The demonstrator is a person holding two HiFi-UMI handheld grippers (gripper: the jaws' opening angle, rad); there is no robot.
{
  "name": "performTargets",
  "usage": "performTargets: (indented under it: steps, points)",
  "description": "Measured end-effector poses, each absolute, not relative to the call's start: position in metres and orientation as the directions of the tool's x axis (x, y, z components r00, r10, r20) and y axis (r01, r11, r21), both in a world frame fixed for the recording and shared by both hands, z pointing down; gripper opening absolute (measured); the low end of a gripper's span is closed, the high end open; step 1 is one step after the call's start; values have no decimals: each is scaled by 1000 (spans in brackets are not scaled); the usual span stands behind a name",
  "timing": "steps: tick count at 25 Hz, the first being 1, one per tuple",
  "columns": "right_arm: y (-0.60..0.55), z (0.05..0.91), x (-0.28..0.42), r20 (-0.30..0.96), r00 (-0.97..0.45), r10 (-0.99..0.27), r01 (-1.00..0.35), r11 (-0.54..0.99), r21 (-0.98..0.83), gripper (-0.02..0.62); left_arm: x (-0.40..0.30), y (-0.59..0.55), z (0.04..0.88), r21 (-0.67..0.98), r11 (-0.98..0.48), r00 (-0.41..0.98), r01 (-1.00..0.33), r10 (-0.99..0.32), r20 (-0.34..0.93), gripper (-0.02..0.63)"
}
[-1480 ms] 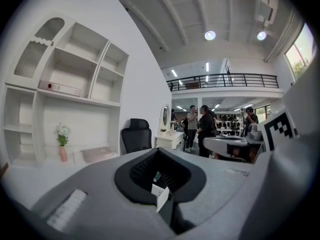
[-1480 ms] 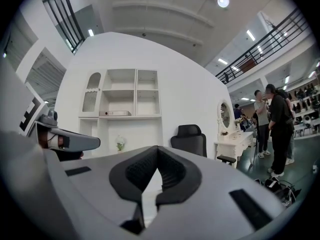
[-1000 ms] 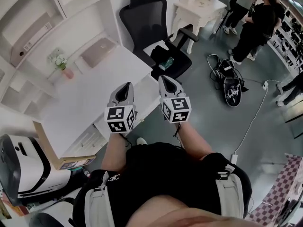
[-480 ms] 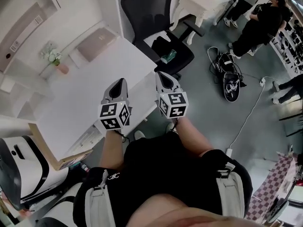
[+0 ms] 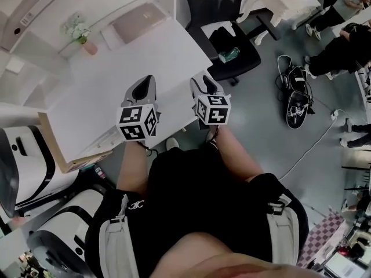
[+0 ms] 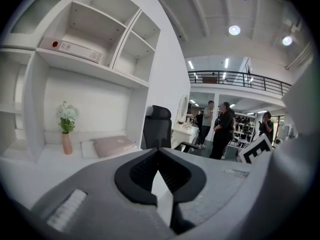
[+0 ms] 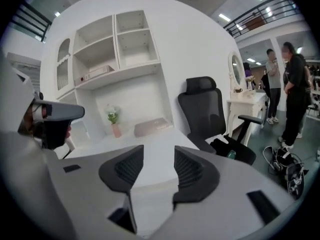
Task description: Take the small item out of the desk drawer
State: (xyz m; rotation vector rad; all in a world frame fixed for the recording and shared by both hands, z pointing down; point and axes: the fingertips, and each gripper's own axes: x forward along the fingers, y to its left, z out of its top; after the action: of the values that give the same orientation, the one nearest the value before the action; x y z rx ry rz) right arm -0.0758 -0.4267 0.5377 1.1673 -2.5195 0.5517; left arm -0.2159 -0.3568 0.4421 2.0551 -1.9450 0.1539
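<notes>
Left gripper (image 5: 145,83) is hanging shut and empty over the desk (image 5: 116,91), right gripper (image 5: 202,82) has just been opening (nothing between), probably heading for the drawer.

Black office chair (image 5: 249,54), flowers in pink vase (image 5: 84,36), white shelves (image 6: 100,69), bag on floor (image 5: 297,106)

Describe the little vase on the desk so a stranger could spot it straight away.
Find the white desk under the white wall shelves. At its back, beside the flat pink laptop, stands the vase. It is slim, pink and upright, holding white flowers, the only standing thing there.
</notes>
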Motion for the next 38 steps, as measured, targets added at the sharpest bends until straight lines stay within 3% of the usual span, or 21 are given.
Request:
performTargets:
  steps: [15, 38]
  points:
    - [-426, 644, -106, 665, -514, -541, -756, 652, -54, 181, -254, -331, 464, 157, 66, -10, -985, -943, 332, 12]
    - [-483, 769, -123, 782, -332, -528, -832, 554, 22, 181, -285, -304, 513, 148, 170, -86, -974, -889, 449, 12]
